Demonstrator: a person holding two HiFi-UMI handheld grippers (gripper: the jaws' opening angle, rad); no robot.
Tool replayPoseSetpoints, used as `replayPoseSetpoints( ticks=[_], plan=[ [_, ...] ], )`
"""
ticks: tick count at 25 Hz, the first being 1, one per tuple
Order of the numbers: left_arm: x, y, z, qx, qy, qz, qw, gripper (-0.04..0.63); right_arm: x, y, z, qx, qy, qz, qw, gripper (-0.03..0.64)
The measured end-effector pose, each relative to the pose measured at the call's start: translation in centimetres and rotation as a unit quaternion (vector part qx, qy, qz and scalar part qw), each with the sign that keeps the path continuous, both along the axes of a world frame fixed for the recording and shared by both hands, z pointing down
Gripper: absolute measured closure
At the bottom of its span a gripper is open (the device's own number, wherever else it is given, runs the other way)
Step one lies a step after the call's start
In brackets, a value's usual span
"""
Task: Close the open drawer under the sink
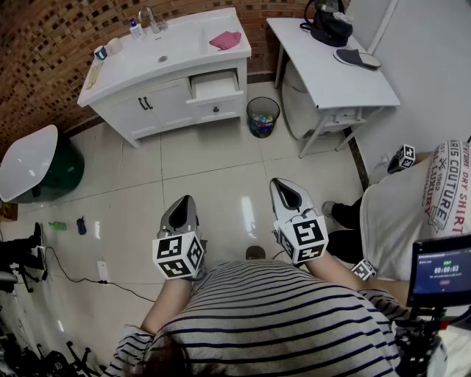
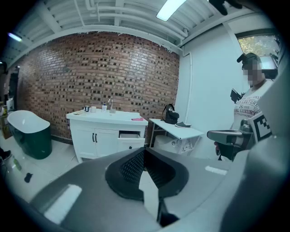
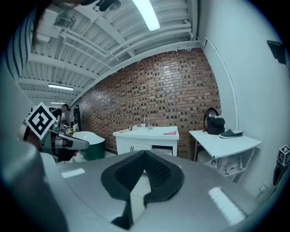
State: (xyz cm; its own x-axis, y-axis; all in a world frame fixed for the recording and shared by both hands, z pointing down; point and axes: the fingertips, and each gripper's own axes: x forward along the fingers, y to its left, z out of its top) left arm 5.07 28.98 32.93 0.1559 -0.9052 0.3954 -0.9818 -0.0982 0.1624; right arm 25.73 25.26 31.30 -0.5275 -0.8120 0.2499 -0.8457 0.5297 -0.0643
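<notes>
The white sink cabinet [image 1: 165, 62] stands against the brick wall at the far end of the tiled floor. Its top right drawer [image 1: 215, 88] is pulled out, and it also shows as the open drawer [image 2: 129, 136] in the left gripper view. In the right gripper view, the drawer [image 3: 161, 148] peeks out just beyond the jaw tips. My left gripper [image 1: 182, 202] and right gripper [image 1: 284, 185] are held low over the floor, well short of the cabinet. Both are shut on nothing, the left gripper [image 2: 144, 150] and right gripper [image 3: 144, 153] each with tips touching.
A small waste bin [image 1: 263, 116] stands on the floor right of the drawer. A white table [image 1: 331, 70] with a black bag [image 1: 330, 22] is at the far right. A bathtub [image 1: 29, 158] sits at left. A person [image 1: 412, 206] sits to my right. A pink cloth [image 1: 225, 40] lies on the countertop.
</notes>
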Motion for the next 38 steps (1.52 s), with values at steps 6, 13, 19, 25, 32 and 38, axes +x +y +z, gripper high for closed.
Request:
replayPoseSetpoints(
  ticks=[6,13,19,25,32,38],
  plan=[
    [-0.4,-0.9,0.2,0.007,-0.007,-0.006,0.9999,0.58,0.7,0.1,0.2,0.0,0.004,-0.003,1.0,0.615],
    [-1.4,-6.1,0.5,0.018,-0.001,-0.003,0.9998,0.58,0.4,-4.5,0.5,0.006,0.019,0.002,1.0,0.615],
    [-4.4,-13.2,1.6,0.01,0.007,0.0,0.9999,0.58,-3.3,-12.0,1.1,-0.001,0.013,0.001,1.0,0.615],
    [-9.3,-21.7,2.4,-0.008,0.013,0.021,0.9997,0.58,-9.3,-20.5,2.1,-0.024,0.004,0.004,1.0,0.615],
    [-13.6,-31.5,3.6,-0.026,0.017,0.065,0.9974,0.58,-15.2,-29.9,3.3,-0.045,0.008,0.018,0.999,0.615],
    [-15.1,-36.6,4.6,-0.04,0.023,0.084,0.9954,0.58,-16.9,-34.8,4.6,-0.055,0.015,0.026,0.998,0.615]
  ],
)
